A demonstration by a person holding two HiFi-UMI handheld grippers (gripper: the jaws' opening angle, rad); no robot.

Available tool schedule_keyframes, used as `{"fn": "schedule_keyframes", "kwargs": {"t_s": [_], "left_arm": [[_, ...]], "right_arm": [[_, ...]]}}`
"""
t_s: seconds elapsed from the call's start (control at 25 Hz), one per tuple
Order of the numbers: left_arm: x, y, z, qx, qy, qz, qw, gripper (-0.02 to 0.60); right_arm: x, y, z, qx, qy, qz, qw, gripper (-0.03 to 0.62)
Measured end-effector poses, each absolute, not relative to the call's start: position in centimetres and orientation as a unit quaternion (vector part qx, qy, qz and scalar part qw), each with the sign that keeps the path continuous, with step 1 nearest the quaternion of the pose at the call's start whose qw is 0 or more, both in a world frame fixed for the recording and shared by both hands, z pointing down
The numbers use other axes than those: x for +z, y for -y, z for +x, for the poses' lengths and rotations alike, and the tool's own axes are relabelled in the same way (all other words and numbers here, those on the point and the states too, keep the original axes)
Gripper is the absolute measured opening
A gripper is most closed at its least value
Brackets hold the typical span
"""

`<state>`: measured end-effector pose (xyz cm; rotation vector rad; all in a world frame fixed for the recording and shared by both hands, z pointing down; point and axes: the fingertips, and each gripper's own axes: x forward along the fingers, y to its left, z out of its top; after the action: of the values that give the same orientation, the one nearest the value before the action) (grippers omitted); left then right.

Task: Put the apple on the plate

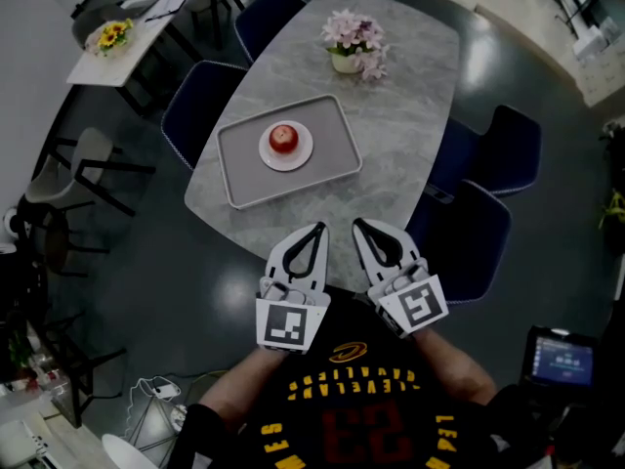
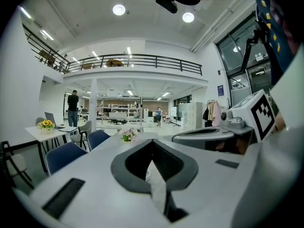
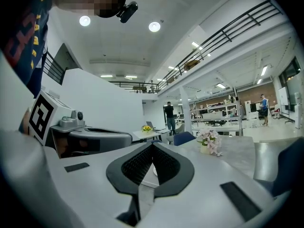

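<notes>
In the head view a red apple (image 1: 283,138) rests on a small white plate (image 1: 297,155), which stands in the middle of a grey tray (image 1: 244,174) on the marble table (image 1: 391,125). Both grippers hover off the table's near edge, well short of the tray. My left gripper (image 1: 317,229) is shut with nothing between its jaws, and my right gripper (image 1: 359,225) beside it is shut and empty too. In the left gripper view the jaws (image 2: 152,144) meet at the tips; in the right gripper view the jaws (image 3: 152,145) also meet. The apple is hidden in both gripper views.
A pot of pink flowers (image 1: 355,45) stands at the table's far end. Blue chairs (image 1: 200,106) ring the table, one (image 1: 479,237) close to my right gripper. A white side table with yellow flowers (image 1: 112,35) is at far left.
</notes>
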<state>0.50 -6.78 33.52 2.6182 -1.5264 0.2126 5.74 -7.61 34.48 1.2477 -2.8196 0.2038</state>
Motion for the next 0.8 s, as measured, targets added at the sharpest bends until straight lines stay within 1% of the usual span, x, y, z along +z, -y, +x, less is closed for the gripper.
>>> {"fn": "schedule_keyframes", "kwargs": {"t_s": [0.8], "left_arm": [[32.79, 5.85, 0.94, 0.073, 0.511, 0.856, 0.028, 0.000]], "right_arm": [[33.78, 6.91, 6.20, 0.053, 0.919, 0.391, 0.017, 0.006]]}}
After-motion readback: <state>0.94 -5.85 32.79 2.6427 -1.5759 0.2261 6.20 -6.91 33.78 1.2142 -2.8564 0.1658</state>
